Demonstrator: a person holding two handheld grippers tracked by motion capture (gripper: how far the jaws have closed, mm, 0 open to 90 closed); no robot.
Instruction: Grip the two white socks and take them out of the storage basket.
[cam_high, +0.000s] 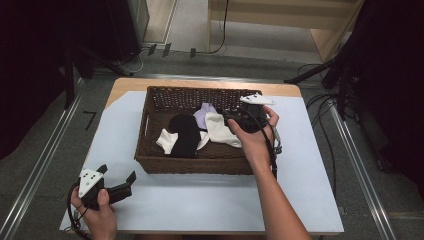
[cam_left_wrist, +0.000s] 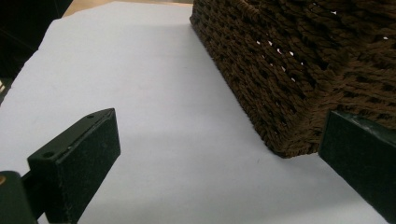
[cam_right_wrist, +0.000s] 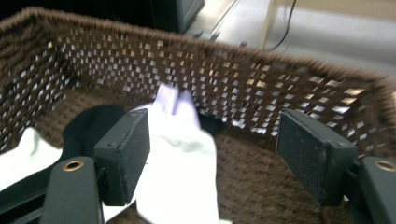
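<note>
A brown wicker basket (cam_high: 150, 150) stands in the middle of the table and holds a black sock (cam_high: 185, 134), white socks (cam_high: 220, 129) and a pale lilac sock (cam_high: 202, 114). My right gripper (cam_high: 229, 116) reaches into the basket from its right side, open, above the white sock (cam_right_wrist: 180, 158); the lilac sock (cam_right_wrist: 170, 100) lies just beyond. One black jaw overlaps the white sock's edge, and nothing is pinched. My left gripper (cam_high: 117, 175) rests at the table's front left, open, its jaws pointing at the basket's near corner (cam_left_wrist: 289, 140).
A pale sheet (cam_high: 210, 200) covers the table (cam_high: 200, 84), with free room in front of and left of the basket. Cables (cam_high: 320, 100) lie on the floor to the right, and a wooden shelf (cam_high: 285, 20) stands at the back.
</note>
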